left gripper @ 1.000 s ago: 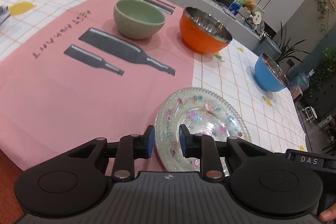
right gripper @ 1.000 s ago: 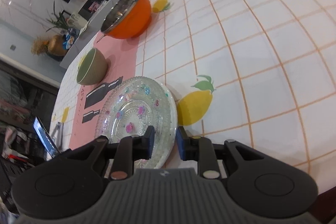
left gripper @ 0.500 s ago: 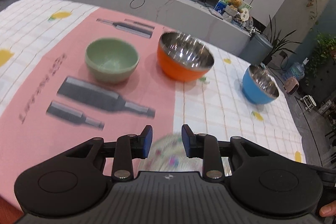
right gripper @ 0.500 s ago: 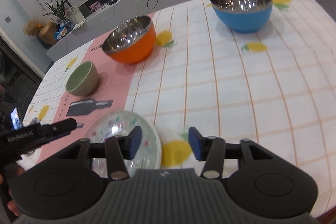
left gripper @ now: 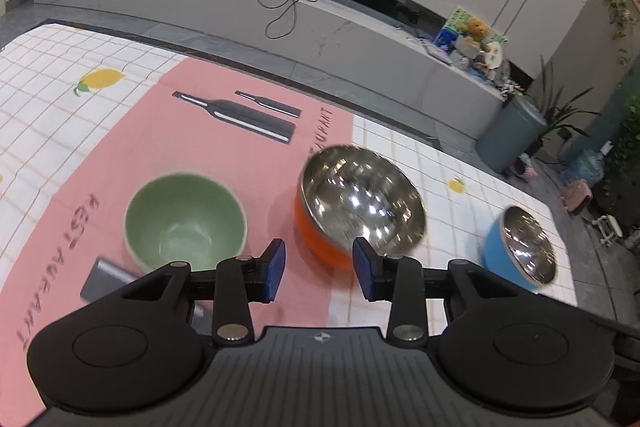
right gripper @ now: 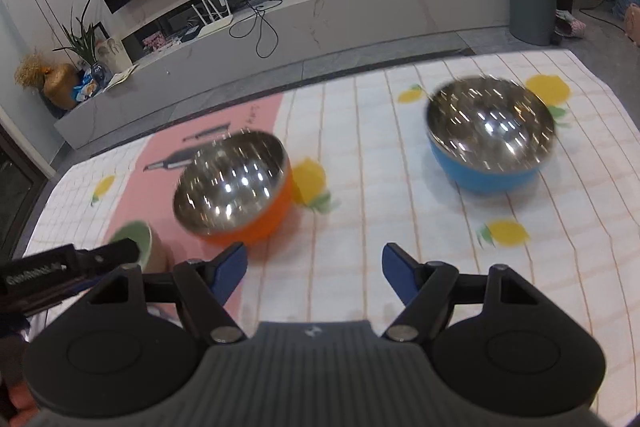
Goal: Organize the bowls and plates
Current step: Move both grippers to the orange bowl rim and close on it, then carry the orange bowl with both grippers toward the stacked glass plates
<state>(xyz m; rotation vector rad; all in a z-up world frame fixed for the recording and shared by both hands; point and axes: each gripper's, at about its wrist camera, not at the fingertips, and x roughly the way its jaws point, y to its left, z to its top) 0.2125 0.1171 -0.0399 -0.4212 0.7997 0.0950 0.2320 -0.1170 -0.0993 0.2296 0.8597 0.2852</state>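
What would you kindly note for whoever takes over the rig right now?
Left gripper: jaws opening, nothing between them.
Right gripper: jaws opening wide, also empty.
Green bowl and orange steel bowl stand on the pink mat; blue steel bowl stands apart on the lemon tablecloth.
No plate in view.
Done: no bowl is stacked.
Left: gather the bowls.

Checked tablecloth (right gripper: pixel 400 155) under pink mat (left gripper: pixel 120 163), green (left gripper: pixel 184 223), orange (right gripper: pixel 236 187), blue bowls (right gripper: pixel 490 143)

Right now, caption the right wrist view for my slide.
Right gripper opening, nothing between its fingers, over orange bowl and blue bowl.
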